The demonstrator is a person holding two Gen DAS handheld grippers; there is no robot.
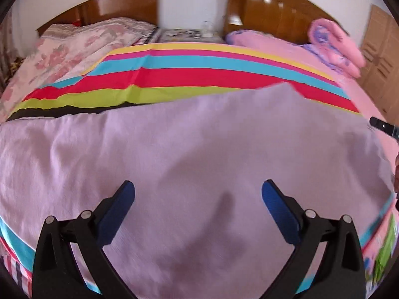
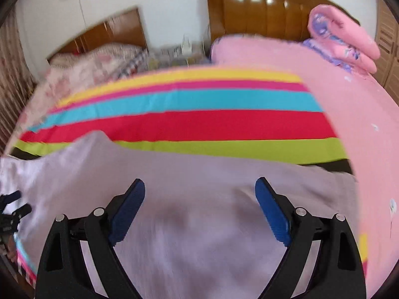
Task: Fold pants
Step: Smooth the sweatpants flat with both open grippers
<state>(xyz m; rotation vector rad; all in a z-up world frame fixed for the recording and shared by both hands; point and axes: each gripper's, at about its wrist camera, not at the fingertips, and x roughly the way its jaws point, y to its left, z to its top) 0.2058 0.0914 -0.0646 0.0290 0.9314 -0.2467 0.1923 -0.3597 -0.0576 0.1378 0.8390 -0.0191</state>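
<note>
Lying beneath both tongs: lilac pants (image 1: 199, 149), spreading over striped sheet (image 1: 199, 74).
Left gripper (image 1: 198, 191): hanging apart, empty.
Right gripper (image 2: 199, 189): hanging apart, empty.

Pants (image 1: 199, 149) pale lilac, plain, under and ahead of tongs. Beyond them, sheet (image 1: 187, 74) striped yellow, magenta, cyan, red, lime, black. Far right, rolled quilt (image 2: 341, 37) pink with purple print.

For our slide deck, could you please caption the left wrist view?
Open left gripper above pale lilac fabric pants spread on a bright striped bedsheet.
</note>
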